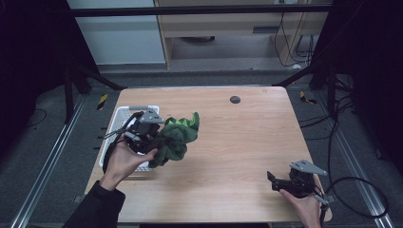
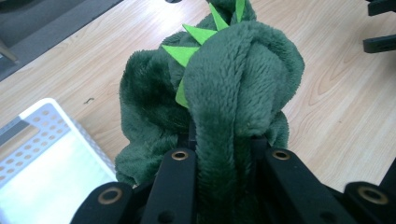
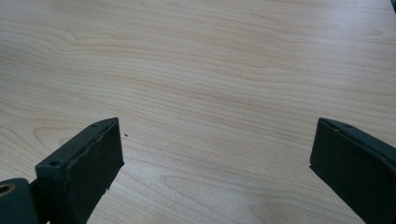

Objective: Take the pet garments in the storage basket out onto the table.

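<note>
Wooden table [image 1: 228, 142], one white basket [image 1: 119, 118]; left gripper [image 1: 159, 135] clamping one green plush dinosaur [image 1: 178, 135]

Dark green plush toy [image 1: 177, 137], lime spikes [image 2: 198, 35]

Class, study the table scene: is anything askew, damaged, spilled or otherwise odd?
Nothing is spilled or broken. The one untidy thing is the green plush toy: it hangs crumpled from the left gripper, beside the white basket. The right gripper is open over bare table.
</note>
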`<state>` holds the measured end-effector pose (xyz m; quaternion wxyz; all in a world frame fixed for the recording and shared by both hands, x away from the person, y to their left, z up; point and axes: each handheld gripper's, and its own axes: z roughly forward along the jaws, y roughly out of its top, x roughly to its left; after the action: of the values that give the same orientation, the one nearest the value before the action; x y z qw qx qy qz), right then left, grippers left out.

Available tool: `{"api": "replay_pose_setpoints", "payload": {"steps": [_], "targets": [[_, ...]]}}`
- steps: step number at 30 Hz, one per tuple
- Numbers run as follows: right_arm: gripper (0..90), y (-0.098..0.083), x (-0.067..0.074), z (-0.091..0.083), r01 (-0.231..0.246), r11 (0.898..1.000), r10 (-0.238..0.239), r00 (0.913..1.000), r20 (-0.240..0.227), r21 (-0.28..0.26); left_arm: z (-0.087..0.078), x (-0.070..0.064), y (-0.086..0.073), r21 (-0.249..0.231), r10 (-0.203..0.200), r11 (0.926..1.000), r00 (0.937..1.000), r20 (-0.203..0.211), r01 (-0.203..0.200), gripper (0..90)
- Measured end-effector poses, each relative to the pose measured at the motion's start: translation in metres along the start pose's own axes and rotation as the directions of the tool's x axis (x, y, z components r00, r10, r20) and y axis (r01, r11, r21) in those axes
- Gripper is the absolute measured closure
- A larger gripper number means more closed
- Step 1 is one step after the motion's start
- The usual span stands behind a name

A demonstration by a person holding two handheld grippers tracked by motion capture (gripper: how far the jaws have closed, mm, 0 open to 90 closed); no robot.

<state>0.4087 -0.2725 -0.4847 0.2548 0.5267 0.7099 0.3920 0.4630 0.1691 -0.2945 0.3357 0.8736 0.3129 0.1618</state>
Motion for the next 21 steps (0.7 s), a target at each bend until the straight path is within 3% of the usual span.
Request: {"api": "replay_pose_setpoints", "payload": {"steps": [12,21], "targets": [[2.6,0.000,0.000,0.000,0.013,1.000,-0.013,0.9999,0.004,-0.015,0.018,-0.017,0.012,0.016,0.046,0.9988,0.9980,0.043,-0.046,79.5],[2.6,0.001,-0.001,-0.002,0.006,1.000,-0.006,1.0000,0.001,-0.026,0.038,-0.032,0.020,0.043,0.093,0.9944,0.9920,0.086,-0.097,79.5]]}}
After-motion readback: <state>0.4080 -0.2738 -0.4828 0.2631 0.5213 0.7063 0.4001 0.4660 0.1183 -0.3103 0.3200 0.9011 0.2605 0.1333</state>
